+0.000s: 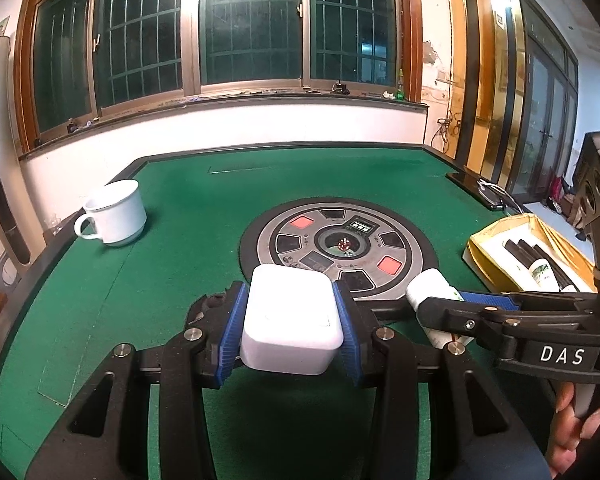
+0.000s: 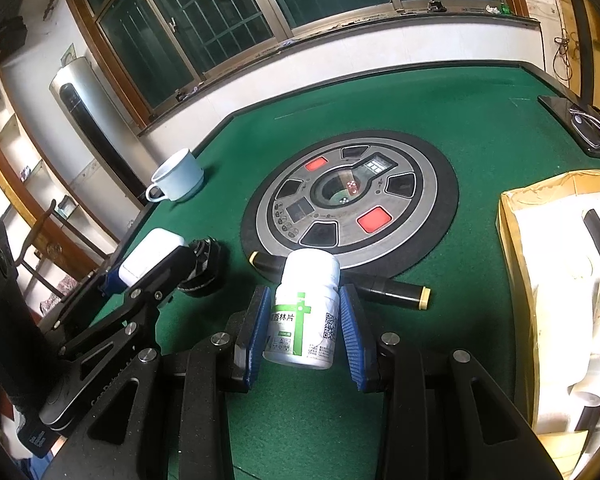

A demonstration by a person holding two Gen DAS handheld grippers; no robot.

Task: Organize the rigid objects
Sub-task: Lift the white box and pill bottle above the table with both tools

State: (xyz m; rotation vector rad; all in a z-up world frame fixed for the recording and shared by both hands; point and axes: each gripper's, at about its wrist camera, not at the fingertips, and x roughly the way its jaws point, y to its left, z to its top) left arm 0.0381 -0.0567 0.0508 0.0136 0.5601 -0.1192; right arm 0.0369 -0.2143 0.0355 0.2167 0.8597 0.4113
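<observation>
My left gripper (image 1: 290, 289) is shut on a white rounded box (image 1: 292, 320), its blue pads pressing both sides. From the right wrist view the same gripper (image 2: 148, 265) and white box (image 2: 150, 254) sit at the left, over the table's near edge. My right gripper (image 2: 304, 293) is shut on a white pill bottle (image 2: 304, 320) with a green cross label, cap pointing away. In the left wrist view that gripper (image 1: 436, 299) reaches in from the right with the pill bottle (image 1: 428, 285). A hand holds its handle at the lower right.
Green felt table with a round dice console (image 2: 348, 200) in the middle. White mug (image 1: 114, 214) far left. Yellow-lined open box (image 2: 508, 240) with dark tubes and a bottle at right. Black cylinder (image 2: 392, 290) and round black object (image 2: 204, 268) lie near the grippers. Phone (image 2: 568, 120) far right.
</observation>
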